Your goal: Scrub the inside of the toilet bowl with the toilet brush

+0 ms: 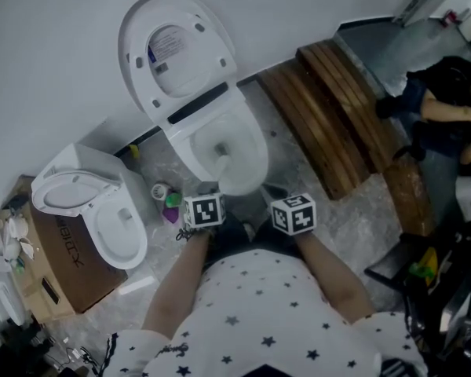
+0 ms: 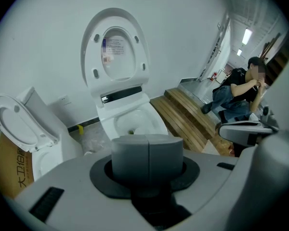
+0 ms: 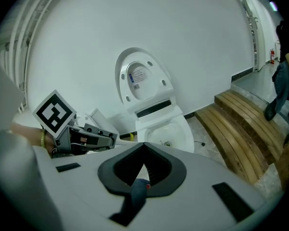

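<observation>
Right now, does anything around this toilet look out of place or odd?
Yes. A second toilet stands by a cardboard box left of the open toilet, skewed to the wall, apparently uninstalled. A green-and-purple bottle and a small round object lie between them.

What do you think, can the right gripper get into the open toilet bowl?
Probably yes. The lid is up, the toilet bowl is uncovered, and the right gripper hangs just before its front rim with nothing in between.
</observation>
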### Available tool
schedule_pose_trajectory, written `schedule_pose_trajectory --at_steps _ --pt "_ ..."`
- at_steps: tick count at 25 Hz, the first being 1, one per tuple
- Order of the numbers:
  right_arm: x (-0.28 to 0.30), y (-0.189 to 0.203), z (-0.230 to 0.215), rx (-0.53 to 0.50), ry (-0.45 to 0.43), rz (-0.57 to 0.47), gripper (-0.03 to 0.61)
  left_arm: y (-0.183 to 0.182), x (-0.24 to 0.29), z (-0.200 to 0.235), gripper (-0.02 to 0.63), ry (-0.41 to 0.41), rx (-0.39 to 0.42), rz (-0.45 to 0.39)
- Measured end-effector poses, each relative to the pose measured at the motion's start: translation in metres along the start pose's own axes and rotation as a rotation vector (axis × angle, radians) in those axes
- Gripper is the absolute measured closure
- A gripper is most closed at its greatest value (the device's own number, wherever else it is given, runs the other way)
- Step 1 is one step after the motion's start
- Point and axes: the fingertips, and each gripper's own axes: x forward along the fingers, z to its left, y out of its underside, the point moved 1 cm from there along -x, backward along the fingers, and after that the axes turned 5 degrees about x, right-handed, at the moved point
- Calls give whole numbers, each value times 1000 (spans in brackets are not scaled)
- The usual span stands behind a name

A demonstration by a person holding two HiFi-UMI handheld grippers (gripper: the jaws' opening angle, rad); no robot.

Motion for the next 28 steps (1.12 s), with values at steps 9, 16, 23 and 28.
schedule_pose_trajectory --at_steps 9,16,23,28 --pt "-2 -5 -5 -12 -6 -10 574 1 -5 -7 460 8 6 -10" --pt "-6 -4 -7 -13 4 -15 574 -2 -6 -9 460 6 3 -15" --pt "-8 -3 -8 -12 13 -24 574 1 -5 -10 460 -2 12 -12" --pt "-9 -2 -10 -13 18 -22 574 6 -4 -13 460 7 2 -3"
